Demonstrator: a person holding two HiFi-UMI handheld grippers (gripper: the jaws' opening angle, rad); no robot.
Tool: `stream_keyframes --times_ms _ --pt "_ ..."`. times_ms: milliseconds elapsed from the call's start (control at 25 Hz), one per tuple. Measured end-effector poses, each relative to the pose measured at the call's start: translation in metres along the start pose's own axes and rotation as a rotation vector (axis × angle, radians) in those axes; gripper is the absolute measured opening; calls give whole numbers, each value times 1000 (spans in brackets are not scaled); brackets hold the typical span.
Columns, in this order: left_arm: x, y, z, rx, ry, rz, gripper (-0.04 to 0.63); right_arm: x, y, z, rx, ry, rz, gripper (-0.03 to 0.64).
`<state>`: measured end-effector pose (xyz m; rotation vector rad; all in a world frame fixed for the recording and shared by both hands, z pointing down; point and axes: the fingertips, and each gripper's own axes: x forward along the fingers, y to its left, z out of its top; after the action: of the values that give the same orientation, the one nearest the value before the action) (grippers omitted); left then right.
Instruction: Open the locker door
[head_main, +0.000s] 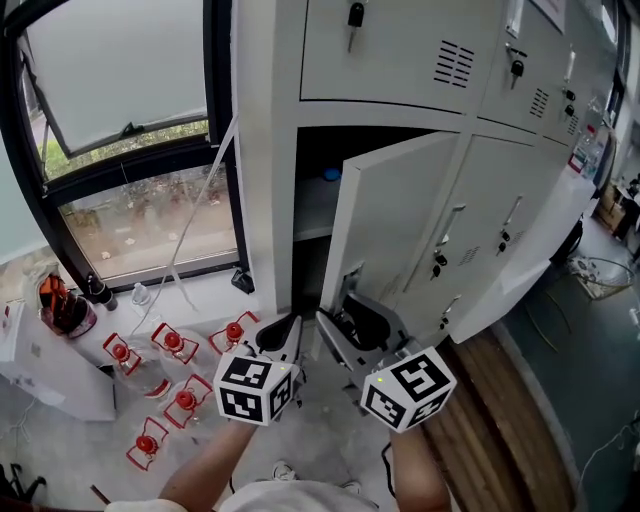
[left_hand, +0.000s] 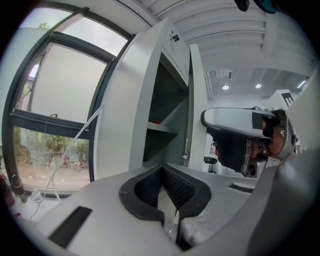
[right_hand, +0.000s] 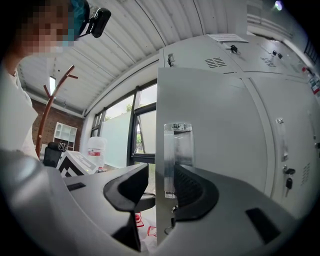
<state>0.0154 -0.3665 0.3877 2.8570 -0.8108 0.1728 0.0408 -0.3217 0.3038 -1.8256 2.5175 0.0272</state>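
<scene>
The grey locker door (head_main: 400, 220) in the lower row stands swung partly out, and the dark inside with a shelf (head_main: 312, 205) shows to its left. My right gripper (head_main: 345, 322) is at the door's free edge low down. In the right gripper view its jaws (right_hand: 161, 172) hold that edge, one pad inside and one on the outer face over the clear handle (right_hand: 178, 150). My left gripper (head_main: 283, 335) hangs beside it in front of the opening. It is shut with nothing between its pads (left_hand: 163, 170).
More locker doors (head_main: 500, 230) with keys run to the right and above (head_main: 400, 50). A window (head_main: 120, 80) fills the left wall. Several red clips (head_main: 170, 345), a bottle (head_main: 140, 295) and a white box (head_main: 40, 375) lie on the floor at left. Wooden flooring (head_main: 500, 420) lies at right.
</scene>
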Motion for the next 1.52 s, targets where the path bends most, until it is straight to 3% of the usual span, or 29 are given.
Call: stream_keyframes --times_ms 680,1520 --pt "1 -80 -7 12 5 57 6 -86 -16 4 -8 -10 93 153" --pt "50 -181 -9 71 21 16 6 -174 -76 6 -7 -34 117 149"
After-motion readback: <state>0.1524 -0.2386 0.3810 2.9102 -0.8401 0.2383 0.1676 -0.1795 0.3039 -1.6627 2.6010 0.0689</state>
